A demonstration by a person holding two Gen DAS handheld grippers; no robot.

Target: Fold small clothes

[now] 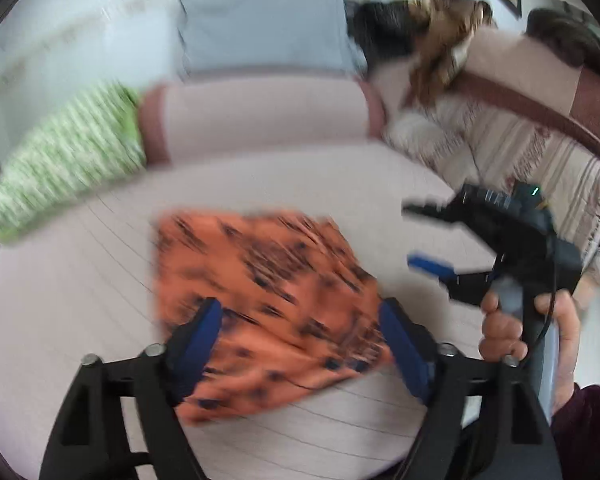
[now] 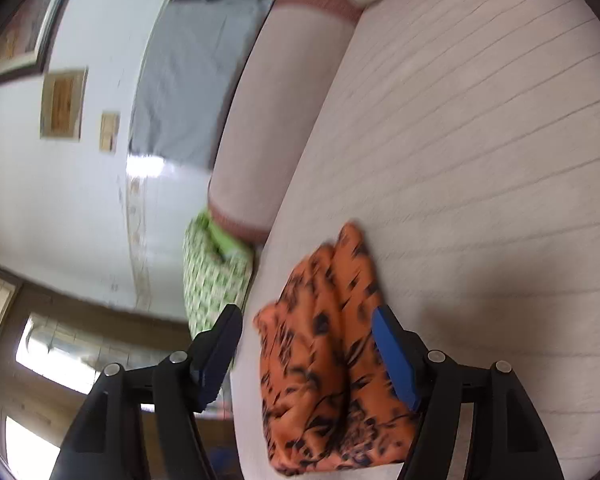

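One orange garment (image 1: 268,304) with black markings lies folded on the pale striped sofa seat (image 1: 80,300), and it shows in both views. Only the left wrist view takes in the right gripper (image 1: 428,236) from outside, held in a hand (image 1: 516,332) at the right, along with a heap of patterned blankets (image 1: 512,148) on the far right of the sofa. Only the right wrist view shows the wall with three framed pictures (image 2: 62,104) and a window at the lower left. Counted: one garment, one green patterned cushion (image 1: 68,160) at the far left, one grey cloth (image 1: 260,28) over the sofa back, two grippers.

The left gripper (image 1: 300,340) stands spread wide over the near part of the garment, pinching nothing. The right gripper (image 2: 308,348) is also spread; its right finger (image 2: 396,356) sits at the garment's edge, though the blur leaves it unclear whether it touches the cloth.
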